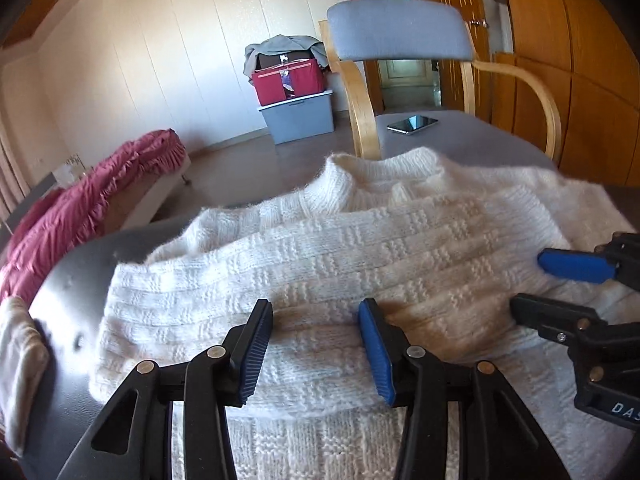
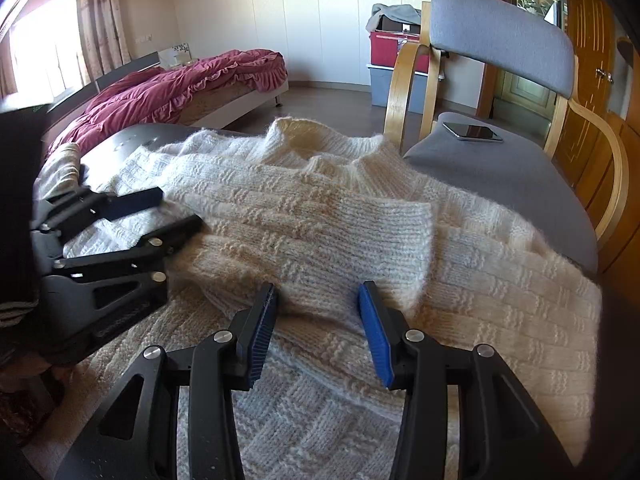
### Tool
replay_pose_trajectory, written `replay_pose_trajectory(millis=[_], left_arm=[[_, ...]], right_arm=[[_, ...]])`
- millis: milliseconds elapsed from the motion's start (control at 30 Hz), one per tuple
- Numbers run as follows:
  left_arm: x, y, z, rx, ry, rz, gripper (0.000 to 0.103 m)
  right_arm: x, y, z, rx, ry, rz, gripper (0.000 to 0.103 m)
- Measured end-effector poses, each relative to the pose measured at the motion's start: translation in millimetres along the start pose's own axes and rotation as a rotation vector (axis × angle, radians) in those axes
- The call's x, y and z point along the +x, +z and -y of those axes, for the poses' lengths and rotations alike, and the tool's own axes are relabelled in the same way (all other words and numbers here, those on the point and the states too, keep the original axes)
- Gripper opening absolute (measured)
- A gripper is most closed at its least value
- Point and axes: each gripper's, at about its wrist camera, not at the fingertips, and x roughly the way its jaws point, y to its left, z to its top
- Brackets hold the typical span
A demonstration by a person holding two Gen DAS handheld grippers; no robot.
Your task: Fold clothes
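While one cream knit sweater [image 1: 360, 256] is lying spread over the dark bench [image 1: 76, 264], two sleeves are crossing its chest. Behind, one chair [image 2: 512, 168] is carrying one phone [image 2: 472, 132], and a red box [image 1: 288, 82] is sitting on a grey bin [image 1: 298, 118]. The left hand-held gripper [image 1: 316, 346] and right hand-held gripper [image 2: 318, 332] are both hovering wide open just above the folded sleeves, gripping nothing.
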Motion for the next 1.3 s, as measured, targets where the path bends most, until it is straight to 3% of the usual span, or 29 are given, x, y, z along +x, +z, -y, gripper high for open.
replay_pose_trajectory(millis=[300, 467, 600, 633, 767, 900, 967, 1033, 1167, 1300], left_arm=[[-5, -8, 1, 0.031, -0.015, 0.003, 0.046], [-3, -5, -7, -0.003, -0.060, -0.013, 0.046], [-24, -8, -23, -0.001, 0.011, 0.037, 0.047], [-29, -9, -34, -0.021, 0.049, 0.067, 0.047], [-26, -19, -97, -0.218, 0.119, 0.064, 0.047], [6, -42, -144, -0.384, 0.107, -0.101, 0.047], [5, -48, -161, -0.467, 0.030, -0.081, 0.047], [8, -52, -168, -0.484, 0.116, -0.108, 0.052], [12, -62, -183, -0.579, 0.033, -0.106, 0.054], [9, -58, -175, -0.547, 0.080, -0.115, 0.054]], right_arm=[[0, 0, 2, 0.004, 0.007, 0.000, 0.046], [2, 1, 6, 0.015, 0.022, 0.000, 0.046], [3, 1, 9, 0.029, 0.039, 0.000, 0.046], [3, 1, 9, 0.030, 0.040, 0.000, 0.046], [3, 1, 7, 0.025, 0.033, 0.000, 0.046], [3, 1, 7, 0.022, 0.029, 0.000, 0.046], [3, 1, 7, 0.020, 0.028, 0.000, 0.046], [3, 1, 8, 0.021, 0.029, -0.001, 0.046], [3, 1, 8, 0.021, 0.030, -0.001, 0.046], [3, 1, 8, 0.022, 0.032, 0.000, 0.046]])
